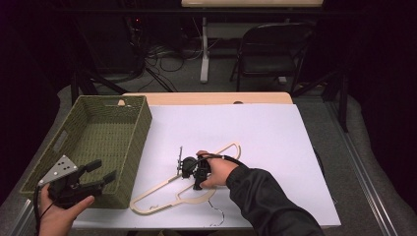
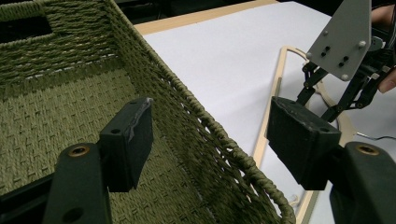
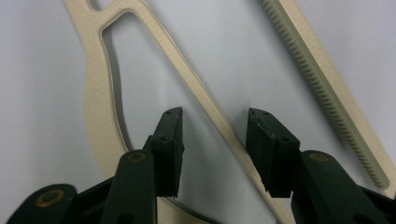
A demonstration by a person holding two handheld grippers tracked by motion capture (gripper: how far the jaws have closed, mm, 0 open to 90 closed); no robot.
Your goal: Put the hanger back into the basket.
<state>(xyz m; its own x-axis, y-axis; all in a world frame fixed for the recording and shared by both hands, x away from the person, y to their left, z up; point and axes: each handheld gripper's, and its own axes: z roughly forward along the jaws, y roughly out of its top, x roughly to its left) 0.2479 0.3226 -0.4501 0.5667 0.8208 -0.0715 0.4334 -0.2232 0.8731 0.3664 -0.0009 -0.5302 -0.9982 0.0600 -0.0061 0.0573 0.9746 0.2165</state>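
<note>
Hanger (image 1: 162, 189): judged light, stiff, smooth plastic. Right gripper (image 3: 215, 135) jaws apart, straddling 1 thin inner bar, the best hold. Left gripper (image 2: 210, 135) jaws apart over basket (image 1: 140, 142) rim.

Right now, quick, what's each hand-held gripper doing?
Left hand-held gripper: open, holding nothing, over the basket rim.
Right hand-held gripper: open, straddling the hanger bar, not gripping.

I count one cream clothes hanger (image 1: 194, 184), one green woven basket (image 1: 123, 147) and one white sheet (image 1: 255, 132) on my tabletop (image 1: 216, 98). I hold two grippers: the left gripper (image 1: 101, 177) and the right gripper (image 1: 189, 169). One folding chair (image 1: 270, 49) stands behind.
</note>
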